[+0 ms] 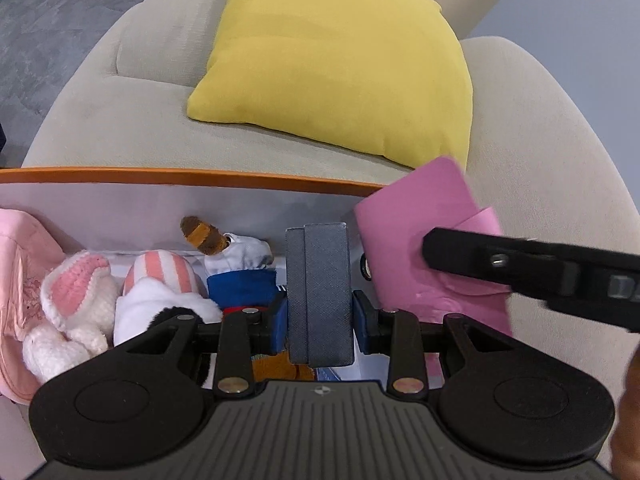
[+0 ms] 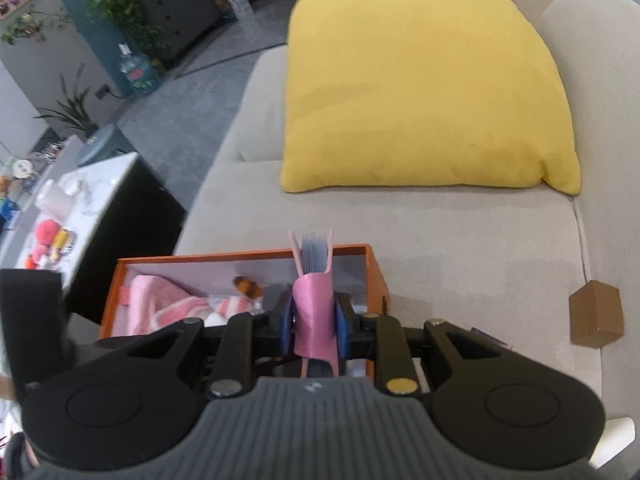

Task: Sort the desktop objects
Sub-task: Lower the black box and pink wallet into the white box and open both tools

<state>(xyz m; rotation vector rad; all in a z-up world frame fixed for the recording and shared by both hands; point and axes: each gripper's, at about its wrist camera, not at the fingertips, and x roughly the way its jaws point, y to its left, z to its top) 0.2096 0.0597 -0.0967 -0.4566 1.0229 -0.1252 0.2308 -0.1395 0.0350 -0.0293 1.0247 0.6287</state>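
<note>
The orange-rimmed box [image 2: 376, 276] is set on a beige sofa [image 2: 460, 248], below a yellow cushion [image 2: 420, 92], and plush toys [image 1: 132, 292] and a pink cloth [image 1: 20, 272] are held inside it. A dark grey case [image 1: 320, 292] is clamped upright over the box by the left tongs [image 1: 320, 320]. A pink-covered notebook [image 2: 316, 312] is gripped by the nearly closed right tongs [image 2: 316, 324] above the box's right end; a brown block [image 2: 596, 316] is seen on the sofa to the right.

Dark grey case [image 1: 320, 292]: flat, textured, two stacked slabs, upright on edge, clamped in left gripper [image 1: 320, 312] above the box interior. Pink-covered notebook [image 2: 314, 312] (grey page edges visible, strap across cover): upright, spine toward camera, clamped in right gripper [image 2: 314, 320] over the right end of the orange box [image 2: 240, 255]. Box sits on the sofa, plush toys [image 1: 80, 300] inside at left.
</note>
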